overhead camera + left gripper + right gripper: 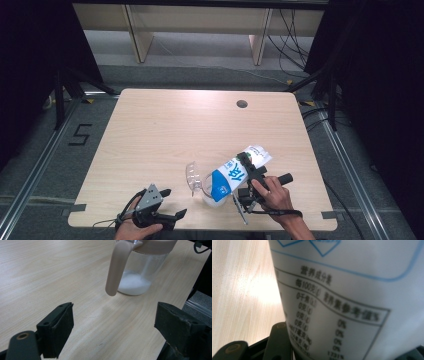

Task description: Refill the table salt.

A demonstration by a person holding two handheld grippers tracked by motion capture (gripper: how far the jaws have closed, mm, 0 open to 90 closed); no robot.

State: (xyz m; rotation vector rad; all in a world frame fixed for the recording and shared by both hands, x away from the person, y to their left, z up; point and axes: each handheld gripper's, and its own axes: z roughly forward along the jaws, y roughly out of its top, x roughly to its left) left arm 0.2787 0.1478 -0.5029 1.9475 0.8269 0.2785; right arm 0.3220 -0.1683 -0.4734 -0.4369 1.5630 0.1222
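A pale wooden table (pixel 165 135) with rounded corners stood on a grey floor (pixel 45 150), a small round cable hole (pixel 242 104) near its far edge. On it, near the front edge, stood a clear jug (pixel 140 272) with some white powder at its bottom.

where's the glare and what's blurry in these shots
High view: a bright glare patch on the far table, surroundings dark. Right gripper view: the bag sits so close its printed text is soft, with a hot spot on the wood. Left gripper view: the pitcher is fairly sharp.
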